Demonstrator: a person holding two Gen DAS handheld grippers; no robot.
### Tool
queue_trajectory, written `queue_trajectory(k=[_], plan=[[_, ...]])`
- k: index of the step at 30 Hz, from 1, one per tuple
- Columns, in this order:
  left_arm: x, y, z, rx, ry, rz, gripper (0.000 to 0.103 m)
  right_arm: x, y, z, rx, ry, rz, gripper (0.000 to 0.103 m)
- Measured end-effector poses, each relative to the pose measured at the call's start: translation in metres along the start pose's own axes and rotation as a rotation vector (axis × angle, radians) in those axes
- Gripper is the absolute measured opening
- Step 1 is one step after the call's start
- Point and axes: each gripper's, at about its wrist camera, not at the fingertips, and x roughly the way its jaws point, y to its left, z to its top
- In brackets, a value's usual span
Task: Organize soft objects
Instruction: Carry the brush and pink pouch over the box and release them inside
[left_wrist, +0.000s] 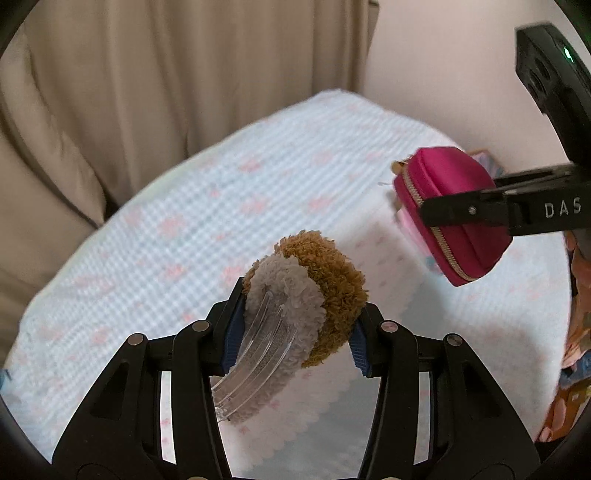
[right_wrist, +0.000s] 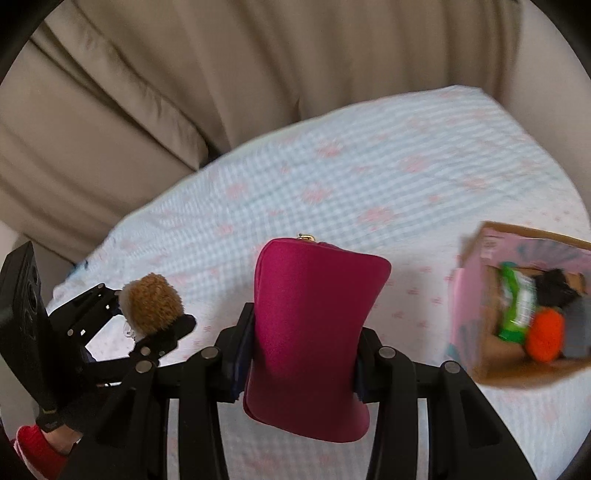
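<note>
Only from the right wrist: box (right_wrist: 476, 295); right hand-held gripper (right_wrist: 299, 350) clamps pouch (right_wrist: 314, 332), left hand-held gripper (left_wrist: 295, 332) clamps fluffy clip (left_wrist: 310, 280).

The cardboard box (right_wrist: 476, 295) and its contents are motion-blurred, and the bedspread (left_wrist: 221, 192) pattern smears.

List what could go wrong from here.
1. The fluffy clip sits skewed in the left gripper, its clear teeth sticking out below; it may twist loose.
2. The box already holds several things, so the pouch in the right gripper may catch its rim.
</note>
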Motion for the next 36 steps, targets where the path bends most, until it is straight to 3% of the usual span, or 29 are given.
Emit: queue_trajectory(k=[8,19,27,32,36], plan=[[-0.061,-0.066,0.046,0.041,-0.047,-0.01,0.044,-0.106,-0.025,-0.008,0.033,-0.093,-0.039,0.04],[-0.079,-0.187,0.136,0.102,-0.055,-0.011,0.044,-0.22,-0.11,-0.016,0.048,-0.196,-0.088,0.04],[-0.029,-0.273,0.182,0.051,-0.009,-0.02,0.044,-0.246,-0.212,-0.008,0.027,-0.181,-0.087,0.04],[0.026,-0.313,0.199,0.0,0.052,-0.02,0.044,-0.234,-0.277,0.005,0.031,-0.133,-0.083,0.04],[0.08,-0.321,0.2,-0.067,0.123,-0.017,0.044,-0.206,-0.323,0.019,0.031,-0.072,-0.071,0.04]])
